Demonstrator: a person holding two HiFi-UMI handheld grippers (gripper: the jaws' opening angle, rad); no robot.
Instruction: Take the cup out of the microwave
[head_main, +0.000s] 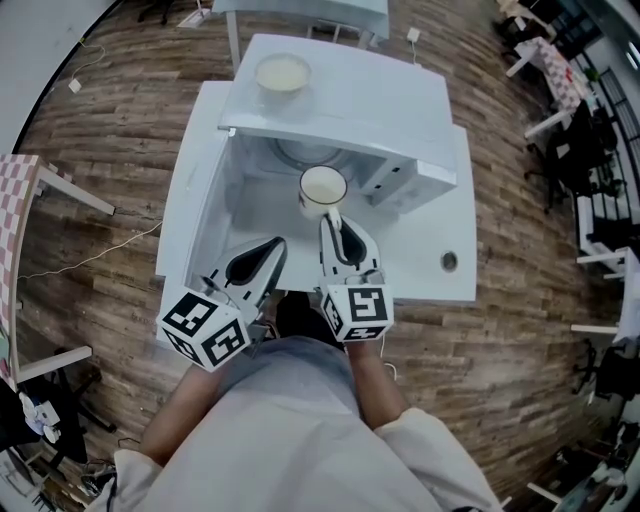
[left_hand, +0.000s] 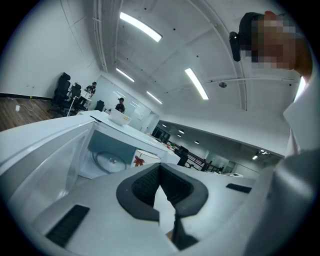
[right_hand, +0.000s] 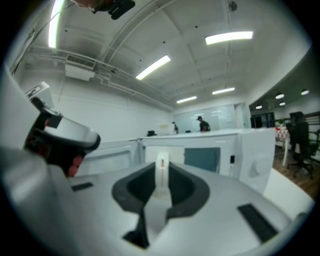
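The right gripper (head_main: 331, 218) has its jaws clamped on the handle of the cup (head_main: 322, 188), at the front of the open microwave (head_main: 385, 105). The jaws of the left gripper (head_main: 277, 245) are together and empty.

A white cup (head_main: 322, 190) with a red leaf (left_hand: 138, 161) painted on its side is held upright. Its handle is pinched between the jaws of the right gripper (head_main: 334, 222). The cup is seen right at the open front of the white microwave (head_main: 345, 115). The microwave door (head_main: 205, 225) is swung wide open to the left. A round glass plate (head_main: 300, 152) is seen inside.
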